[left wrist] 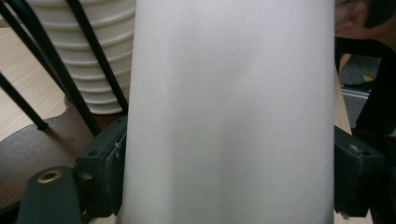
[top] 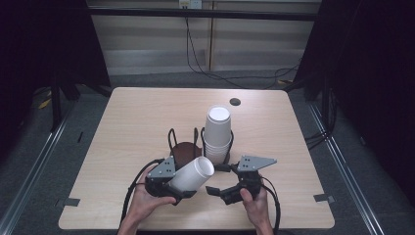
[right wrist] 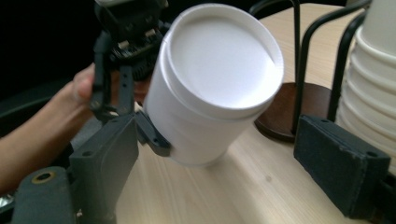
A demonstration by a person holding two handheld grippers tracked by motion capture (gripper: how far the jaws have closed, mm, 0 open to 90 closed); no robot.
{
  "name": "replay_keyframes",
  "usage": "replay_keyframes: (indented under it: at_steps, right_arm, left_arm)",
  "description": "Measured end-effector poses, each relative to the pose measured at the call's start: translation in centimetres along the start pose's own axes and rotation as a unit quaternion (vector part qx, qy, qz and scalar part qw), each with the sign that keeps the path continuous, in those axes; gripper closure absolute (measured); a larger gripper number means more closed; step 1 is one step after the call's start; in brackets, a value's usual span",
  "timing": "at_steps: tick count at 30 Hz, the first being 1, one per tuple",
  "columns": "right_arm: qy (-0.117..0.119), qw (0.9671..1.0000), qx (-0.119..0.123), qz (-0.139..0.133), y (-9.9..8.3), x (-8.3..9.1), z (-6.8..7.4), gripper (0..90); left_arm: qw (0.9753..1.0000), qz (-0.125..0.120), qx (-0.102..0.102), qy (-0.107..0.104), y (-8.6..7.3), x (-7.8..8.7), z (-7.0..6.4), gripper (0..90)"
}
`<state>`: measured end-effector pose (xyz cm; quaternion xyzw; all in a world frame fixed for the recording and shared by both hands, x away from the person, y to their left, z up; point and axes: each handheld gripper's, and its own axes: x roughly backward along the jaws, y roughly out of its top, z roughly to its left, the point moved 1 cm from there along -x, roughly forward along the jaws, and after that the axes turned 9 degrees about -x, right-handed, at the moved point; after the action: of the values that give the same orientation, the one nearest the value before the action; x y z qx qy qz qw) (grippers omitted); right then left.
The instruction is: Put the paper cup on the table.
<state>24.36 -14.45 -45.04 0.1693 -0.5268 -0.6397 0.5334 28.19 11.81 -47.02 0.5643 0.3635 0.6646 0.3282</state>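
Woodgrain table (top: 127, 147), pale and smooth with rounded corners, carries one black wire rack (top: 172, 137) on a dark round wooden base, and a ribbed stack of white paper cups (top: 217, 134) stands upside down in it, perhaps seven or eight by the rims. One matte white cup (top: 192, 175) is clamped on its side in the left gripper (top: 169, 182), just in front of the rack, flat bottom toward the right gripper (top: 226, 192), whose jaws gape wide beside it.
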Motion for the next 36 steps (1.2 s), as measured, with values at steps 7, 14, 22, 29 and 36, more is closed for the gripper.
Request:
replay_keyframes:
  at_steps: [7,14,22,29,36]
  right_arm:
    - [0.002,0.9998,0.008,0.017,-0.1,0.3,-0.3,14.9]
    - [0.008,0.9996,-0.002,0.026,-0.4,0.3,-0.5,13.2]
    - [0.018,0.9974,0.015,0.069,-0.8,0.2,-0.7,16.2]
    - [0.011,0.9960,0.031,0.083,-0.9,-0.1,-0.8,16.2]
    - [0.043,0.9875,0.032,0.148,-0.7,-1.0,-0.5,16.2]
  left_arm:
    - [0.9995,0.030,0.004,-0.014,-0.4,0.2,0.4,16.6]
    - [0.9984,0.056,-0.003,-0.013,0.3,0.6,0.3,16.6]
    - [0.9957,0.089,-0.020,-0.014,0.7,0.9,0.2,16.6]
    - [0.9945,0.100,-0.025,-0.014,0.8,1.5,0.5,16.6]
    - [0.9909,0.122,-0.043,-0.036,1.0,1.3,0.2,16.5]
